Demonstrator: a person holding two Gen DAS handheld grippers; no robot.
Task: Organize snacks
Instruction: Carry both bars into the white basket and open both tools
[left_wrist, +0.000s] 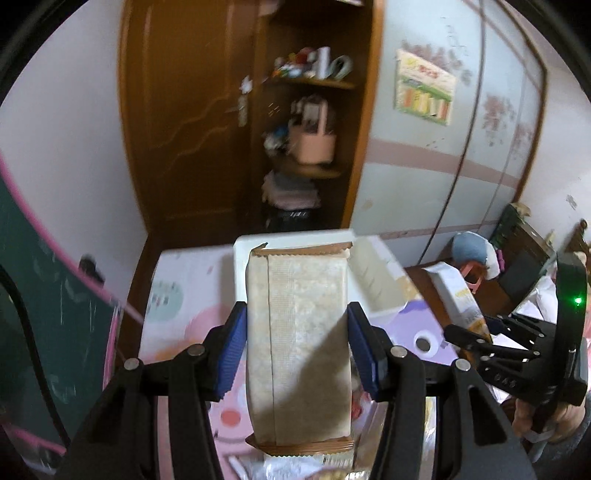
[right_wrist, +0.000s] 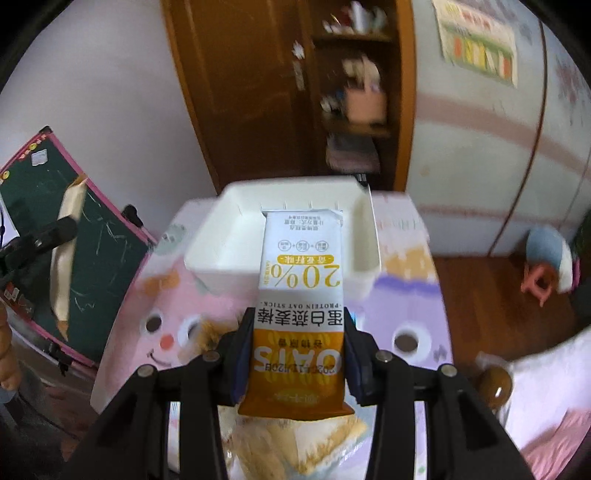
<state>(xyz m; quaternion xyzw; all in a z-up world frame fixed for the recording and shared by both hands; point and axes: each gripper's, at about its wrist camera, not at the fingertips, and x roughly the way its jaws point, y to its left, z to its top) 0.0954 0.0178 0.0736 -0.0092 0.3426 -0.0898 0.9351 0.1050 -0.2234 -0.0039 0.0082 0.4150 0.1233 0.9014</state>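
the white bin (right_wrist: 207, 254) sits at the far end of the small table (right_wrist: 122, 332) with the pink and purple cartoon-face top, and everything else is placed from it. behind the bin stands a brown wooden cabinet (right_wrist: 258, 92) with open shelves of blurred clutter, and to the right of that a pale wardrobe door (right_wrist: 480, 155) with a poster. left of the bin a green chalkboard (right_wrist: 103, 251) with a pink frame leans beside the table edge. right of the bin the wooden floor (right_wrist: 487, 295) lies open, with a blue and white toy (right_wrist: 550, 254) near the wall.

the left gripper (left_wrist: 297, 347) is clamped on a beige snack pack (left_wrist: 297, 332), its blue pads (left_wrist: 231, 354) pressing both long sides; the pack's far end reaches over the near rim of the bin. the right gripper (right_wrist: 293, 358) is clamped on an orange and white oat bar pack (right_wrist: 301, 317), held lengthwise with its white end over the bin's front wall. in the left view the right gripper and its pack appear to the right of the bin, apart from the beige pack.

the inside of the bin that shows is bare white. nearer than the bin, under both grippers, more wrappers (right_wrist: 295, 439) lie on the table, too blurred to tell apart.
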